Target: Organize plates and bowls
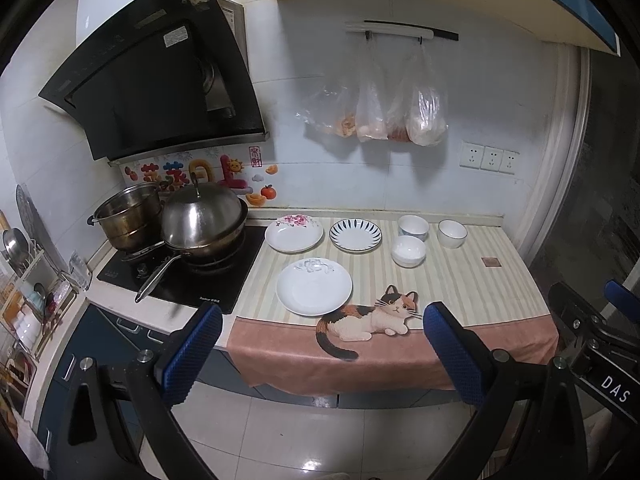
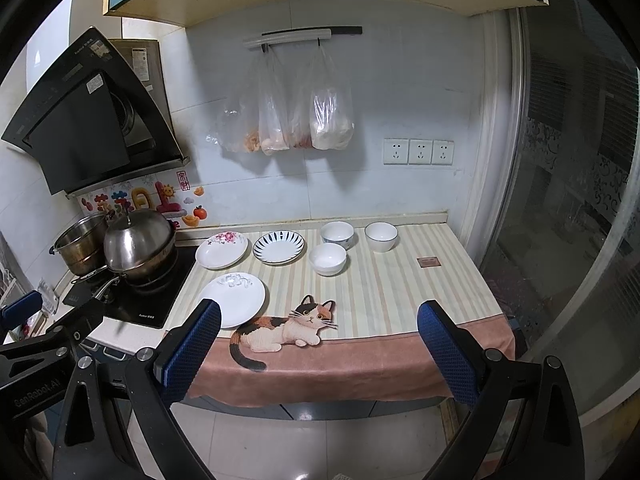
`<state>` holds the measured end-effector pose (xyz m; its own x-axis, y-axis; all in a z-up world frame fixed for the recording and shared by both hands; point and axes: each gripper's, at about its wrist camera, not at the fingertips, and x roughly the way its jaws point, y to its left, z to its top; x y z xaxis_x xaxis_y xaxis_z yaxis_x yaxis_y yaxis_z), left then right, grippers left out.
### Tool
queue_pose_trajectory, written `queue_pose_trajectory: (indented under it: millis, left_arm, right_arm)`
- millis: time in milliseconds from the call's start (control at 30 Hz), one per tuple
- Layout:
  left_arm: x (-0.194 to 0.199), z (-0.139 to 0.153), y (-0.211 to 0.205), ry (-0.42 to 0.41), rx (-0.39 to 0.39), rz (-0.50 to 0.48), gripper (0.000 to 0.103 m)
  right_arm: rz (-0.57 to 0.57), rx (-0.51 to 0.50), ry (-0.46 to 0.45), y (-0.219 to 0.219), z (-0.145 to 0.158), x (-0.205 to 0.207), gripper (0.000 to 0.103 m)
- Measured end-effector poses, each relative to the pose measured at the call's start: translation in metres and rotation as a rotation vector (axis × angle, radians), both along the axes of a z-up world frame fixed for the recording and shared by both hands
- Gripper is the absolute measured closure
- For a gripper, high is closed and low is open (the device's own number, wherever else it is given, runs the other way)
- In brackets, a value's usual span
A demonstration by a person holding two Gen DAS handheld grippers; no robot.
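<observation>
three plates [image 1: 314,287] and three bowls [image 1: 408,251] sit apart on a striped cat-print cloth [image 1: 452,280] covering a kitchen counter, plates nearer the stove [image 1: 180,276], bowls toward what looks like a glass door. the left gripper [image 1: 322,350] and right gripper [image 2: 319,348] hover before the counter's edge, jaws wide, holding nothing.

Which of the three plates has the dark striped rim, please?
The striped plate, back row beside the bowls; the pink-flowered plate and the grey-flowered plate have plain rims.
</observation>
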<state>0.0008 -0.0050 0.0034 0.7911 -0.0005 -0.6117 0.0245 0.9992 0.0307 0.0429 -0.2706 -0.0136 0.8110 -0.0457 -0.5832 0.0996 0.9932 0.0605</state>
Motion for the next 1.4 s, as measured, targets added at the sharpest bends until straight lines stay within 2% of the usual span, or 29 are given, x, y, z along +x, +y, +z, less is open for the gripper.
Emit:
queue_pose_trajectory:
  millis: [1033, 1167, 1267, 1400]
  left_arm:
    - [-0.005, 0.004, 0.012, 0.0, -0.011, 0.006, 0.0]
    - [0.001, 0.001, 0.024, 0.009, -0.021, 0.005, 0.0]
    - [0.015, -0.008, 0.034, 0.019, -0.018, 0.015, 0.0]
    - [0.041, -0.029, 0.054, 0.039, -0.017, 0.052, 0.0]
  right_arm:
    - [0.005, -0.004, -0.006, 0.002, 0.001, -0.001, 0.002]
    - [0.003, -0.002, -0.006, 0.004, 0.0, -0.001, 0.002]
    - [0.013, 0.034, 0.003, 0.013, -0.007, 0.001, 0.002]
    - [0.024, 0.08, 0.063, 0.021, -0.034, 0.025, 0.002]
